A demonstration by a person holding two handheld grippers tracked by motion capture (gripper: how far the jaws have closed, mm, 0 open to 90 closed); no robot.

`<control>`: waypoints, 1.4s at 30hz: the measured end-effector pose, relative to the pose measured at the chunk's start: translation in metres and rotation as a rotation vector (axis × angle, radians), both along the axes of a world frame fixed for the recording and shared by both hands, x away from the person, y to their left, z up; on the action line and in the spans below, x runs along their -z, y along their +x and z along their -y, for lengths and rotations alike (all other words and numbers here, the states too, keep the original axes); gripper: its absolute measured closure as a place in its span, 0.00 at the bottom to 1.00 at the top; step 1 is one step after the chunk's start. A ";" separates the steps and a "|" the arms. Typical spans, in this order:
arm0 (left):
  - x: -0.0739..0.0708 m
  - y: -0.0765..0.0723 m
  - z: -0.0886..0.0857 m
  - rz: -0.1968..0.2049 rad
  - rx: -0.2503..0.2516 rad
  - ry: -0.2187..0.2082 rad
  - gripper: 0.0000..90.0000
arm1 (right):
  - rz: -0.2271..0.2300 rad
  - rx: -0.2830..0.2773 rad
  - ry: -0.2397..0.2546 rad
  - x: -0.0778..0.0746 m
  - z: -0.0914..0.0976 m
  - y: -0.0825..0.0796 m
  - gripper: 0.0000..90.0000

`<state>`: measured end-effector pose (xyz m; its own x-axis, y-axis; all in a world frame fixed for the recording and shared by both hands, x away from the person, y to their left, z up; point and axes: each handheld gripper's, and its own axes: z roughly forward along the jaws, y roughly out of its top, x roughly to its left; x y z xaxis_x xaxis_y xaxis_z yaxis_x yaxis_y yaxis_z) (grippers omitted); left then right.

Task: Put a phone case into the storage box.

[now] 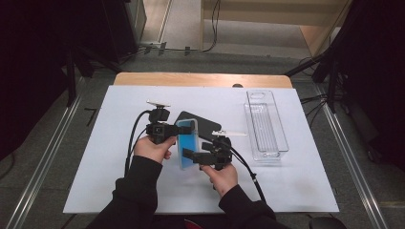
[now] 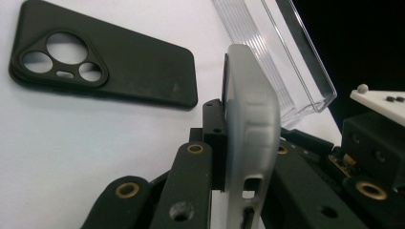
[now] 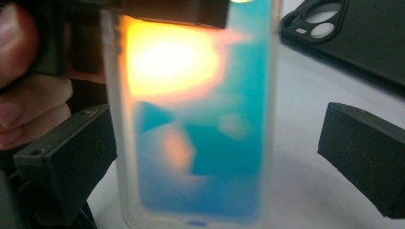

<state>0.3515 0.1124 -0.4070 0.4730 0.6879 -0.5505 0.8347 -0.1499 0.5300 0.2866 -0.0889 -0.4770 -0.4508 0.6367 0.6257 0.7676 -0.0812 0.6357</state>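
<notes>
A phone (image 1: 187,143) with a lit blue and orange screen, in a translucent case, is held above the white mat. My left gripper (image 1: 180,129) is shut on its upper end; in the left gripper view the phone (image 2: 250,129) stands edge-on between the jaws. My right gripper (image 1: 190,155) is open, its jaws straddling the phone's lower part. In the right gripper view the phone (image 3: 191,119) fills the middle, one fingertip (image 3: 67,157) close to its left edge and the other well clear on the right.
A black phone case (image 1: 206,126) (image 2: 119,67) (image 3: 353,38) lies flat on the white mat (image 1: 119,157) just behind the phone. A clear plastic tray (image 1: 265,124) (image 2: 282,52) stands at the right. A wooden table edge (image 1: 200,78) runs along the back.
</notes>
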 end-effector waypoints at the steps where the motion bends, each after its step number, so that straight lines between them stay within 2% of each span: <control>1: -0.002 -0.001 0.001 0.011 0.004 0.011 0.96 | -0.003 -0.009 -0.010 -0.001 0.001 0.001 0.00; 6: -0.007 -0.004 0.002 0.046 0.011 0.032 0.96 | -0.016 -0.059 -0.057 -0.002 0.008 0.003 0.00; 10: -0.009 -0.006 0.001 0.062 0.017 0.028 0.96 | -0.020 -0.123 -0.092 -0.003 0.014 0.004 0.00; 13: -0.011 -0.007 -0.001 0.069 0.020 0.028 0.96 | -0.025 -0.173 -0.095 -0.004 0.020 0.005 0.00; 15: -0.012 -0.007 -0.002 0.078 0.022 0.032 0.96 | -0.028 -0.222 -0.093 -0.004 0.024 0.007 0.04; 21: -0.014 -0.008 -0.004 0.083 0.027 0.027 0.96 | -0.056 -0.277 -0.135 -0.003 0.037 0.013 0.04; 26: -0.015 -0.009 -0.001 0.096 0.050 0.030 0.96 | -0.042 -0.307 -0.155 -0.005 0.044 0.014 0.04; 27: -0.015 -0.009 0.000 0.109 0.061 0.033 0.96 | -0.043 -0.315 -0.167 -0.006 0.044 0.014 0.04; 30: -0.016 -0.013 0.004 0.137 0.067 0.043 0.96 | -0.014 -0.308 -0.215 -0.009 0.044 0.012 0.04; 33: -0.014 -0.015 0.007 0.167 0.064 0.059 0.96 | 0.004 -0.296 -0.241 -0.011 0.043 0.010 0.04; 35: -0.012 -0.016 0.007 0.187 0.061 0.058 0.96 | 0.039 -0.283 -0.267 -0.012 0.043 0.008 0.05; 38: -0.011 -0.018 0.005 0.222 0.050 0.039 0.96 | 0.067 -0.264 -0.285 -0.015 0.042 0.007 0.05; 39: -0.010 -0.019 0.004 0.248 0.049 0.022 0.96 | 0.072 -0.256 -0.286 -0.015 0.042 0.006 0.05; 41: -0.011 -0.021 0.003 0.275 0.038 0.020 0.96 | 0.083 -0.242 -0.291 -0.016 0.041 0.005 0.05; 42: -0.010 -0.022 0.002 0.303 0.049 0.003 0.95 | 0.090 -0.235 -0.294 -0.017 0.041 0.005 0.05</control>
<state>0.3296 0.1103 -0.3966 0.6482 0.6616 -0.3770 0.6304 -0.1885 0.7530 0.2911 -0.1300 -0.4604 -0.6503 0.6559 0.3833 0.6839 0.2858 0.6712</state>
